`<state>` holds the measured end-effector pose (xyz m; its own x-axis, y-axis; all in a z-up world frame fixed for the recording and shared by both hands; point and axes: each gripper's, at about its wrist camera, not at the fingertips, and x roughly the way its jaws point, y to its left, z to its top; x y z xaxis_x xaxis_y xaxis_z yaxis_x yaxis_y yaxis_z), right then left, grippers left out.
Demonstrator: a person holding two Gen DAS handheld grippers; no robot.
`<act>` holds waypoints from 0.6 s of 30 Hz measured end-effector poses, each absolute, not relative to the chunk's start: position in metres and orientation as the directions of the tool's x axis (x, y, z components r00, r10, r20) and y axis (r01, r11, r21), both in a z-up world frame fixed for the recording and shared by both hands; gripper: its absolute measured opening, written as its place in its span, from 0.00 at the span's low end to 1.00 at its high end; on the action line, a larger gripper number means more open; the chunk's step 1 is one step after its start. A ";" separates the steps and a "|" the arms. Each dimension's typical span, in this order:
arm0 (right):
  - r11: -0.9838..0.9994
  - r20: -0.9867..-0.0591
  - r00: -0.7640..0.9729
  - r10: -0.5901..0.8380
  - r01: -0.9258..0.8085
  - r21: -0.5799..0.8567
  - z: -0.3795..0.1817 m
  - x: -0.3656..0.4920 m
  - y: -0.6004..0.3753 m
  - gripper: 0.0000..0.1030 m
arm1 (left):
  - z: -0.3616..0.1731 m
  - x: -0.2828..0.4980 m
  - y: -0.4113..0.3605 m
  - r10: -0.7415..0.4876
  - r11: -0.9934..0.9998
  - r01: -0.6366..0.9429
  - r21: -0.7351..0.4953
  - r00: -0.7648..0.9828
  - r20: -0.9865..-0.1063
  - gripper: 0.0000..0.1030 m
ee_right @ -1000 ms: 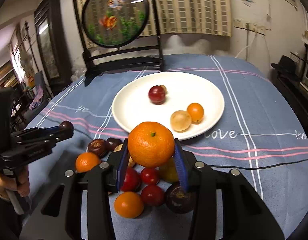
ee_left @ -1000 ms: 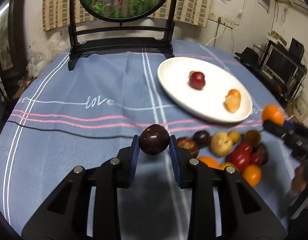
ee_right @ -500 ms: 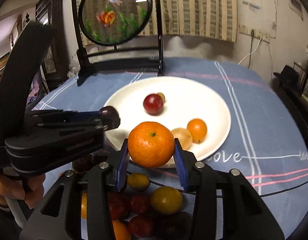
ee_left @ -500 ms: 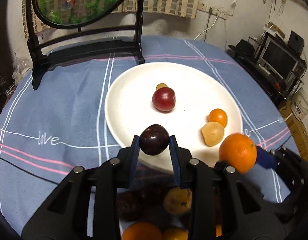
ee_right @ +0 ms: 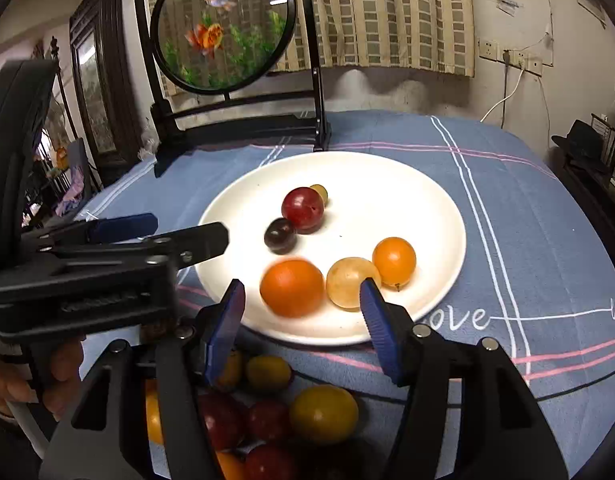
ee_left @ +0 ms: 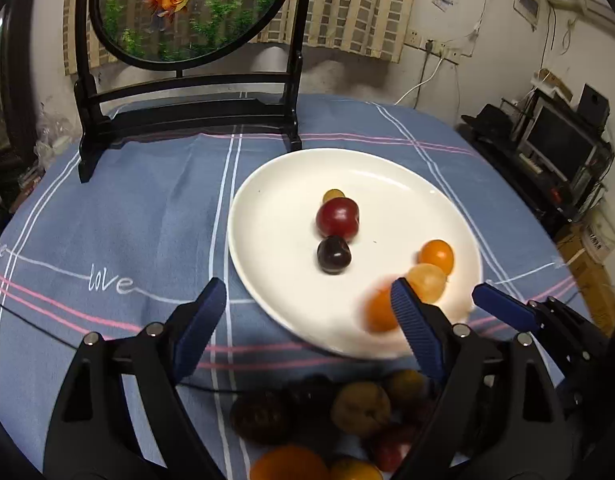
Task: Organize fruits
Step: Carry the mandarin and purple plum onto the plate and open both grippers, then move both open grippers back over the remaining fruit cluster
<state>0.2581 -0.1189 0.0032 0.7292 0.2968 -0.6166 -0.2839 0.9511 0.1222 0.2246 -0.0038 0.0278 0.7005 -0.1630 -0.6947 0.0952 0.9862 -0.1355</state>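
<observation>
The orange (ee_right: 292,287) and dark plum (ee_right: 280,234) lie on the white plate (ee_right: 435,216). Both grippers, right gripper (ee_right: 303,318) and left gripper (ee_left: 303,316), hover low at its near rim, fingers spread apart and empty. The tablecloth (ee_right: 547,240) reads "love".

Left gripper (ee_left: 303,312): jaws spread wide, nothing between the blue pads, held by a bare hand (ee_right: 31,376) at the handle; right gripper (ee_right: 301,310): jaws likewise wide apart, empty, close beside the left, both pointing forward.
</observation>
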 end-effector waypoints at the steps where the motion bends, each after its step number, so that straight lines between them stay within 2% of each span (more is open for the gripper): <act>1: 0.950 -0.616 0.729 0.298 -0.286 0.121 0.005 0.255 -0.121 0.58 | 0.029 0.221 -0.002 -0.160 0.987 0.091 -0.136 0.699 -0.697 0.83; 13: 0.949 -0.621 0.725 0.296 -0.294 0.109 0.012 0.224 -0.143 0.58 | 0.017 0.174 0.028 -0.111 0.994 0.064 -0.092 0.683 -0.722 0.85; 18: 0.930 -0.643 0.688 0.336 -0.350 0.112 0.007 0.198 -0.148 0.60 | 0.011 0.157 0.030 -0.126 0.989 0.141 -0.040 0.678 -0.724 0.85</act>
